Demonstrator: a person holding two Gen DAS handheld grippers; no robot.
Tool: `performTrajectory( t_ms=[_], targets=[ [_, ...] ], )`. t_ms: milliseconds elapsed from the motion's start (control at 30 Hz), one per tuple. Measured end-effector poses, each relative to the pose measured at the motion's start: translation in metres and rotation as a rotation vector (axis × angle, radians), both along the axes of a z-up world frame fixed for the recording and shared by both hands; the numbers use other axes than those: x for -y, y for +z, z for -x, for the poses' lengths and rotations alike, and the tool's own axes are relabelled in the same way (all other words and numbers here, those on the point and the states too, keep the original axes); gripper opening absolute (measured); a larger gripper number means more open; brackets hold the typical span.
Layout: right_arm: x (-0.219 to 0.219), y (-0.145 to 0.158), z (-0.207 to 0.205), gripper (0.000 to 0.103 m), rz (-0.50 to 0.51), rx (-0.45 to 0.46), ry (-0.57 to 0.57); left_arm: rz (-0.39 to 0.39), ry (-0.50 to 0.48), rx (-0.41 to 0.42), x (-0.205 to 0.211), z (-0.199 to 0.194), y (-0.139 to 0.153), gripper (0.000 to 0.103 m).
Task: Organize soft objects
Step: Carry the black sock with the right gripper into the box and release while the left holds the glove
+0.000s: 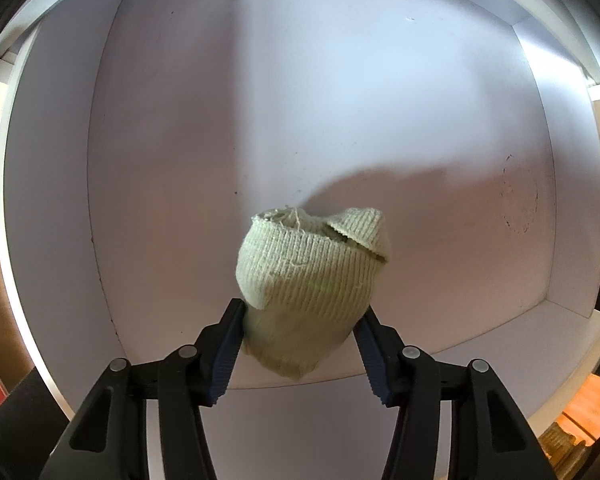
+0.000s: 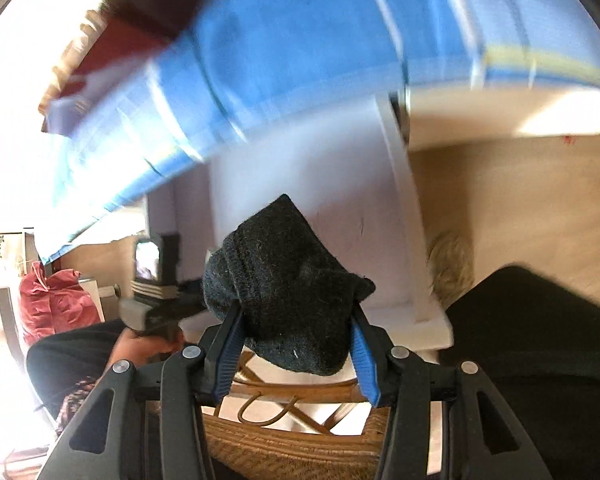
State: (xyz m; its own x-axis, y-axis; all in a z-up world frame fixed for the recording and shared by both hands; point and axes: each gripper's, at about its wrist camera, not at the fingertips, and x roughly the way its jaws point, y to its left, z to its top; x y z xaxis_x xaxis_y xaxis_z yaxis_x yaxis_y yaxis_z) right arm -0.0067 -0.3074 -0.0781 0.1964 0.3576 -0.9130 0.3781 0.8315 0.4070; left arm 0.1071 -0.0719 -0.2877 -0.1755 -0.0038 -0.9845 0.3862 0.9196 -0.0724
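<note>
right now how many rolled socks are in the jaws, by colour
pale green rolled sock: 1, between the left gripper jaws, over the white drawer
black rolled sock: 1, between the right gripper jaws, above the wicker basket
total: 2

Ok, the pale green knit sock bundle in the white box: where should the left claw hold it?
Across the smooth rounded lower half of the green sock bundle, coming straight down from above. That end is plump and faces the left claw; the far end has loose cuff flaps.
</note>
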Motion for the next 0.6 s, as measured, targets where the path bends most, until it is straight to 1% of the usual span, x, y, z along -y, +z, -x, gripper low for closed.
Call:
performTrajectory(
  t_ms=[167,233,333,500,600],
  targets=[
    [0.013,0.071,-0.026,0.049,0.07,0.108,0.014,0.005,0.012,-0.005,-0.001,-0.002,0.0,0.055],
    [0.016,0.097,-0.04,0.049,0.112,0.149,0.022,0.004,0.009,-0.005,0.0,-0.001,-0.005,0.055],
    [0.019,0.125,-0.068,0.049,0.167,0.194,0.03,0.005,0.01,-0.005,0.0,-0.001,-0.005,0.055],
    [0.011,0.148,-0.117,0.049,0.229,0.215,0.044,0.003,0.008,-0.007,0.0,0.0,-0.006,0.055],
    [0.002,0.149,-0.144,0.049,0.275,0.206,0.058,0.004,0.009,-0.008,-0.001,0.0,-0.006,0.055]
  ],
)
